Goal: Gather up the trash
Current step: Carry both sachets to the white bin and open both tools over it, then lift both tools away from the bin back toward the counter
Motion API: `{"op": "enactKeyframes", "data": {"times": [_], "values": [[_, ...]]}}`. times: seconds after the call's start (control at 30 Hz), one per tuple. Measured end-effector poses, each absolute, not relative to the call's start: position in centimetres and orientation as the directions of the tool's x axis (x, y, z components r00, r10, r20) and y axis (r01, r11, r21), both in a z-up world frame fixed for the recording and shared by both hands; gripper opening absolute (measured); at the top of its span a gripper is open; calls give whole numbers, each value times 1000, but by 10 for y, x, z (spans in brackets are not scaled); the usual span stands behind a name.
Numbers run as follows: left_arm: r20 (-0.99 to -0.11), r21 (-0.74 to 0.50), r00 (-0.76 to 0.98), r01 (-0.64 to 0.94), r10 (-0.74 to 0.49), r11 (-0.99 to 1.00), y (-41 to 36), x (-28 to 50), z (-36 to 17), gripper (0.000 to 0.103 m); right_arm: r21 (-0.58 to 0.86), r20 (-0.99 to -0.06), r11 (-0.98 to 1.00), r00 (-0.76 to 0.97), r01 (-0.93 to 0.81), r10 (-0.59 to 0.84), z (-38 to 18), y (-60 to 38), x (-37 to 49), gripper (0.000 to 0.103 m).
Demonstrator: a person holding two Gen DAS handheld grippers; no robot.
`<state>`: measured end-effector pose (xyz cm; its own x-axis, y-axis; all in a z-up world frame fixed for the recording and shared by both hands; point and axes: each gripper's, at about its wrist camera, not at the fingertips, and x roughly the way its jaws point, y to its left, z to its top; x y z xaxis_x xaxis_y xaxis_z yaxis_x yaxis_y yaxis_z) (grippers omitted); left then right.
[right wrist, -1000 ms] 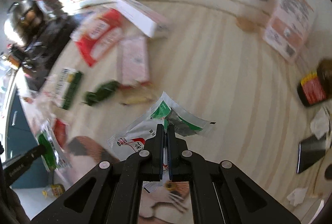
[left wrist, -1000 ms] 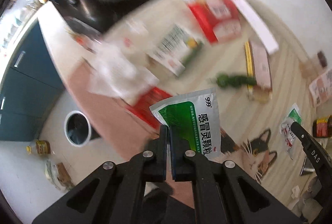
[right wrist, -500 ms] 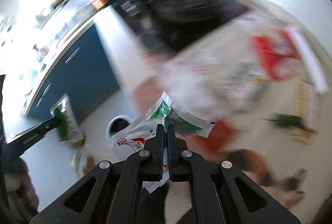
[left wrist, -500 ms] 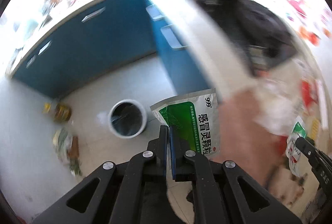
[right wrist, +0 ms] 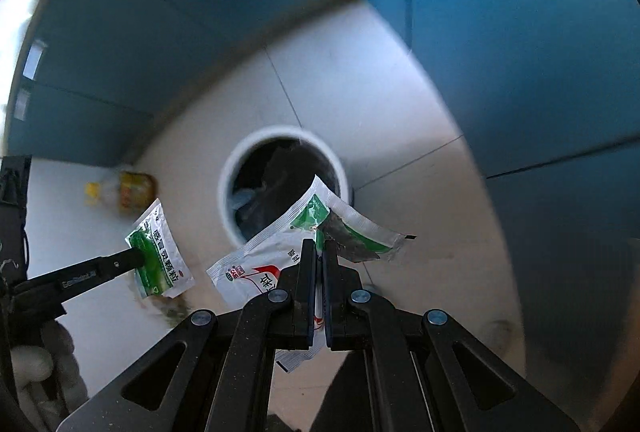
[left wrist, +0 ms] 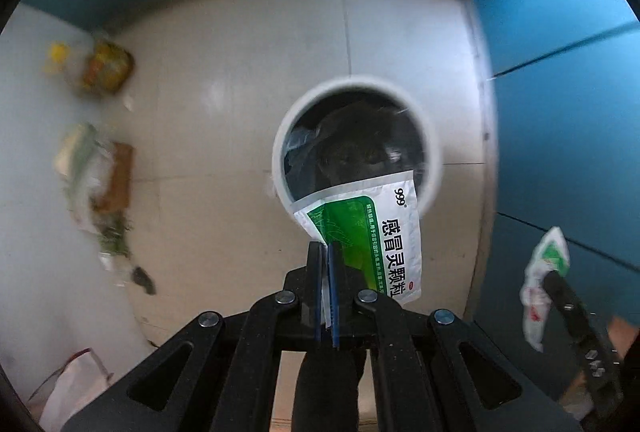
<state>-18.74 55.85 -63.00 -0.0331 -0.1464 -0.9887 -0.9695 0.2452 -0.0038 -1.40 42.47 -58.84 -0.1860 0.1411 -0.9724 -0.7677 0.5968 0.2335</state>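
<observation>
Pale tiled floor (left wrist: pixel 224 80) with thin grout lines, bounded by blue cabinet fronts (left wrist: pixel 568 80). Straight ahead of both hand-held grippers stands a round white bin (left wrist: pixel 434 160) with a dark liner, directly on the tiles. Off to the left of it, against the wall, a yellow-capped bottle (left wrist: pixel 106 66) lies on its side — blurred. Nearer and further left lies a blurred heap of scraps (left wrist: pixel 98 188) — greenish bits, something brown and flat.

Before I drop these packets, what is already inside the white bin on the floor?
The white bin holds a dark liner with some crumpled bluish plastic. The green sachet in the left gripper covers its near part; the bottom is not visible.
</observation>
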Motion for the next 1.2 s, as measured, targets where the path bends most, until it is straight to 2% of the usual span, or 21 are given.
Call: {"op": "enactKeyframes", "data": {"times": [0.17,0.27,0.43,0.47,0.57,0.6,0.63,0.7,0.73,0.8,0.83,0.87,0.9,0.97,1.2], "values": [[-976,-23,-25,-975,-215,221,587,-203,-737,1,174,-983,517,-179,-839,39,-722,478,-43,3],[-965,-41,-17,-976,-262,216,593,-208,-772,3,158,-984,484,-180,-861,2,-764,480,-40,3],[-958,-46,-19,-975,-285,218,594,-210,-793,7,138,-981,446,-182,-884,-59,-808,493,-45,5],[-958,-40,-24,-975,-285,219,594,-208,-793,7,136,-981,444,-182,-886,-62,-812,498,-45,10],[-958,-40,-25,-975,-286,218,594,-208,-791,9,138,-978,436,-193,-889,-84,-819,500,-52,38],[-958,-39,-26,-975,-286,218,594,-208,-791,23,142,-976,438,-199,-888,-87,-817,499,-53,44],[-959,-39,-24,-976,-282,215,594,-209,-788,48,139,-976,437,-198,-889,-90,-822,499,-50,47],[-967,-22,-33,-977,-251,214,594,-211,-777,77,138,-976,427,-196,-894,-93,-816,501,-52,58],[-972,-11,-41,-976,-233,218,595,-212,-773,79,135,-977,423,-191,-896,-93,-813,500,-53,63],[-982,22,-65,-972,-179,232,595,-215,-756,82,125,-980,408,-177,-904,-92,-809,501,-54,66],[-985,41,-80,-970,-155,240,594,-217,-749,90,118,-981,400,-168,-909,-92,-805,501,-55,74],[-988,63,-96,-967,-125,246,594,-219,-740,92,108,-983,392,-156,-913,-93,-800,501,-56,83],[-990,77,-104,-966,-100,248,593,-222,-730,93,97,-985,387,-144,-917,-94,-792,502,-57,90],[-991,108,-125,-963,-56,249,590,-227,-708,93,70,-989,375,-114,-924,-97,-774,500,-60,96],[-992,124,-124,-962,14,245,568,-234,-607,94,-31,-996,339,1,-940,-87,-675,488,-64,99]]}}
